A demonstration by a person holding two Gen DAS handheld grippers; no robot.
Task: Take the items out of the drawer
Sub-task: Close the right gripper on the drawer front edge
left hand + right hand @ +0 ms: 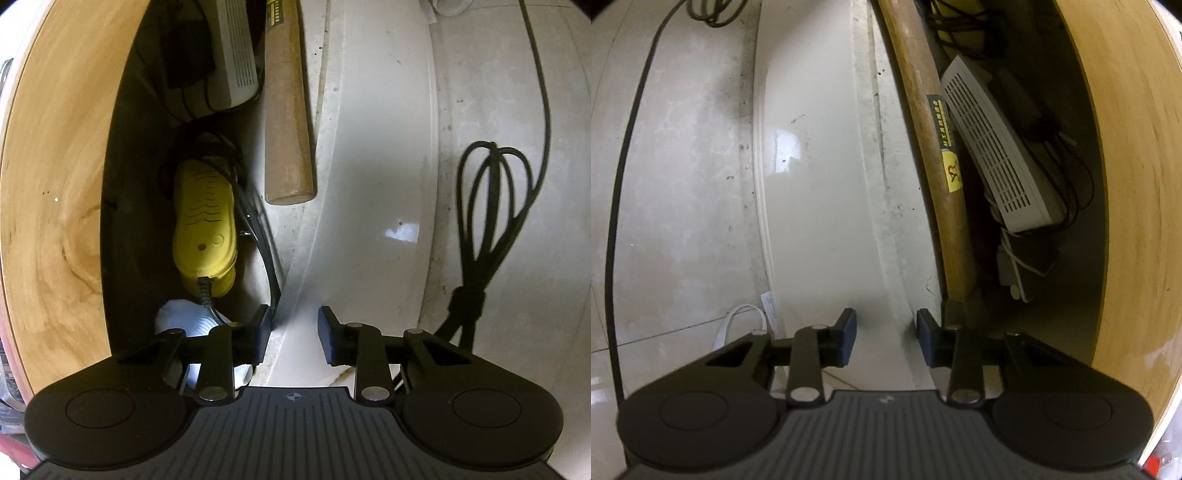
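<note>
Left gripper (pixel 293 334) clamps the white drawer front (pixel 369 184); yellow device (pixel 207 221) and hammer handle (pixel 288 110) lie inside. Right gripper (pixel 886 338) pinches that same front (pixel 820 184). Pull evenly, I'd say.

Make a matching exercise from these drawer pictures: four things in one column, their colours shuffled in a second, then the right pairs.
Things:
1. hammer handle
2. vented box
3. corded device
4. cable bundle

Colours:
A. yellow
B. black
C. wood brown
D. white

Pairs: 1-C, 2-D, 3-A, 4-B
</note>
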